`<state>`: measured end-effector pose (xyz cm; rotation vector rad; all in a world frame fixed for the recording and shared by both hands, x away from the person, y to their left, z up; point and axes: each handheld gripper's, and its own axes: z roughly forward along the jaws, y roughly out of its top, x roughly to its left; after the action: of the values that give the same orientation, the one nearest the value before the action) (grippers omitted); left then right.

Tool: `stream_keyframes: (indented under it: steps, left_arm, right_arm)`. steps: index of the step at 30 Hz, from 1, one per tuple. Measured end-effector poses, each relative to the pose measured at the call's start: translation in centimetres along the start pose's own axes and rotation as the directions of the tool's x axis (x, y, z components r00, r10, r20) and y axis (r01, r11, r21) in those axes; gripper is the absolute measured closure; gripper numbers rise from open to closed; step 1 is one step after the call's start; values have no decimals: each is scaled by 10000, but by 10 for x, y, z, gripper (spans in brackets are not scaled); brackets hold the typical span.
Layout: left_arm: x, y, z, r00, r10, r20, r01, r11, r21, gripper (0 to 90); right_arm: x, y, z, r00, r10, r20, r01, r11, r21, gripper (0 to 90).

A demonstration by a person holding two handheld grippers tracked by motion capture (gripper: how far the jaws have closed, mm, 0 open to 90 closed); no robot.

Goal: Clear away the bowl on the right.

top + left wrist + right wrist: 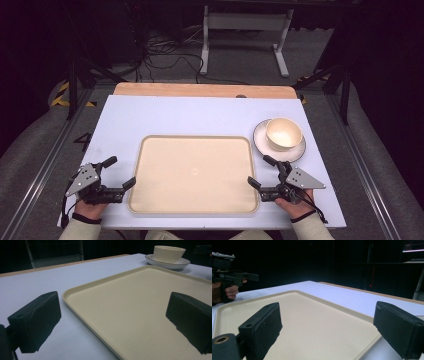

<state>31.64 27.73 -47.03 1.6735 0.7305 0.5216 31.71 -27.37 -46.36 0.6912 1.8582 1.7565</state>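
A white counter [150, 115] carries a large cream tray [194, 172] at its centre, the tray's surface bare. At about 2 o'clock from the tray, just off its far right corner, a cream bowl [283, 133] sits upright on a white saucer [295, 152] with a thin dark rim; saucer and tray are close but apart.

The left gripper [121, 172] is held at the tray's 8 o'clock, near the front left corner, by the person's left hand [91, 209]. Its jaws stand wide and hold nothing — one reaches toward the tray's left rim, the other lies out over the bare counter. In the left gripper view the tray rim runs between the two jaws, with the bowl [169, 253] and saucer [167, 263] far off at 1 o'clock.

The right gripper [262, 171] is held at the tray's 4 o'clock by the right hand [295, 206], just beside the right rim and at 6 o'clock from the saucer. Its jaws are also wide and hold nothing — in the right gripper view they straddle the tray's edge, and the left gripper [249, 277] shows far off at 10 o'clock across the tray [312, 325].

A wooden strip [200, 90] borders the counter's far edge.
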Motion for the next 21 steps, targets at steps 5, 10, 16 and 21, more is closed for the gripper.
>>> stream_keyframes:
  steps: [5,10,16,21]
  left_arm:
    - [0,0,0,10000,1,-4,-1,10000,4,5]
    - [0,0,0,10000,1,-5,-1,10000,1,5]
    - [0,0,0,10000,-1,-1,1,10000,-1,5]
    - [0,0,0,10000,-6,-4,6,10000,-9,5]
  right_arm:
    - [0,0,0,10000,11,25,-11,10000,12,84]
    - [0,0,0,10000,-3,21,3,10000,37,84]
    - [0,0,1,10000,11,-2,-11,10000,72,88]
    - [0,0,1,10000,-2,37,1,9999,103,90]
